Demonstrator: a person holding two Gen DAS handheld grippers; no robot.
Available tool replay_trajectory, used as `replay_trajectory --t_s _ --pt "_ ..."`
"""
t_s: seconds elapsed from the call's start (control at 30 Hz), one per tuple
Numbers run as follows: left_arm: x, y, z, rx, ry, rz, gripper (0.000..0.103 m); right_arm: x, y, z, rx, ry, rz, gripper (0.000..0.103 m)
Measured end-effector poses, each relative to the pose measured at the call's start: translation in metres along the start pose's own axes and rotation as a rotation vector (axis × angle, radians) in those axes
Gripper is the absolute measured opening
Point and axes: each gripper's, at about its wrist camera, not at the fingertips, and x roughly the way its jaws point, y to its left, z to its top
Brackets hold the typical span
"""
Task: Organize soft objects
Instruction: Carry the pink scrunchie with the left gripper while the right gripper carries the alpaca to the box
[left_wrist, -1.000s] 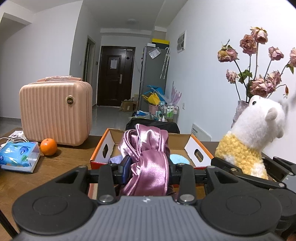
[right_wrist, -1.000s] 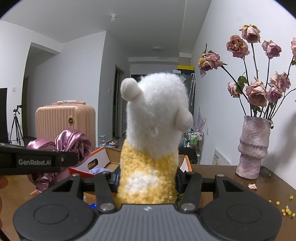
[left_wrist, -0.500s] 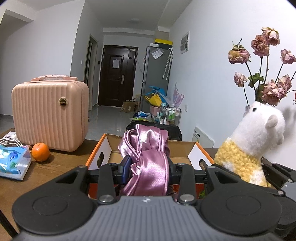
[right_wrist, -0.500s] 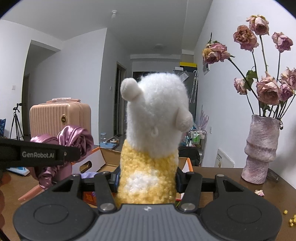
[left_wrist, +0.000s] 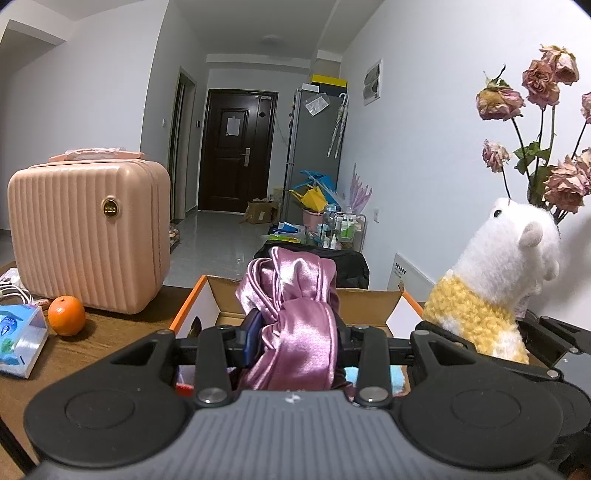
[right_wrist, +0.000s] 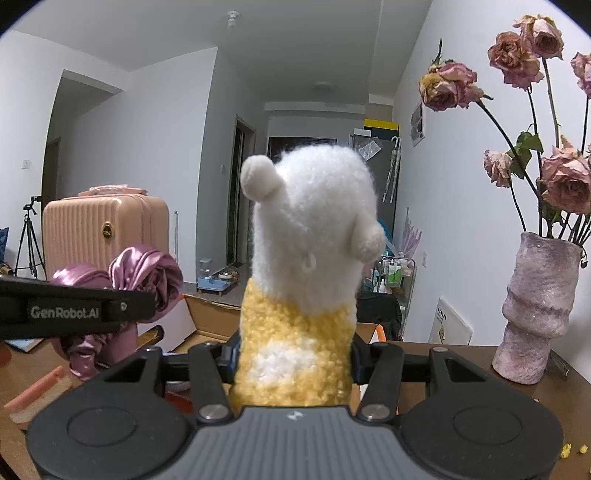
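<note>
My left gripper (left_wrist: 295, 339) is shut on a shiny purple satin cloth (left_wrist: 291, 317) and holds it above an open orange-edged cardboard box (left_wrist: 192, 306). My right gripper (right_wrist: 293, 360) is shut on a white and yellow plush toy (right_wrist: 310, 258), held upright. The plush toy also shows at the right of the left wrist view (left_wrist: 498, 280), beside the box. The satin cloth and the left gripper's side show at the left of the right wrist view (right_wrist: 140, 273). A light blue item (left_wrist: 400, 376) lies inside the box.
A pink ribbed suitcase (left_wrist: 88, 232), an orange (left_wrist: 66, 320) and a tissue pack (left_wrist: 20, 341) stand on the wooden table (left_wrist: 122, 328) to the left. A purple vase (right_wrist: 537, 306) of dried roses stands at the right. A pink strip (right_wrist: 35, 391) lies at the table's left.
Both grippers moved forward toward the box, still holding the cloth and the plush toy. The suitcase and orange look nearer and larger in the left wrist view.
</note>
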Motion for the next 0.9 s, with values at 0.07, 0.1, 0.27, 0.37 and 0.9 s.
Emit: replay_trajectory --t_s 0.07,0.1,0.27,0.37,0.9 --pt "0.008 0.001 0.002 -0.001 0.001 0.003 0.037 0.007 -0.001 0.001 -0.006 0.003 -0.006 0.051" --pt "0.011 0.001 0.002 -0.002 0.002 0.003 0.037 0.010 -0.002 0.001 -0.008 0.004 -0.009 0.051" --pt "0.028 0.002 0.006 0.002 0.005 0.011 0.037 0.028 -0.008 0.005 -0.006 0.015 -0.018 0.051" --pt "0.037 0.004 0.007 0.007 0.006 0.017 0.037 0.039 -0.010 0.007 -0.005 0.027 -0.019 0.051" --pt "0.077 0.003 0.007 0.014 0.036 0.061 0.037 0.096 -0.011 0.008 -0.037 0.121 0.003 0.051"
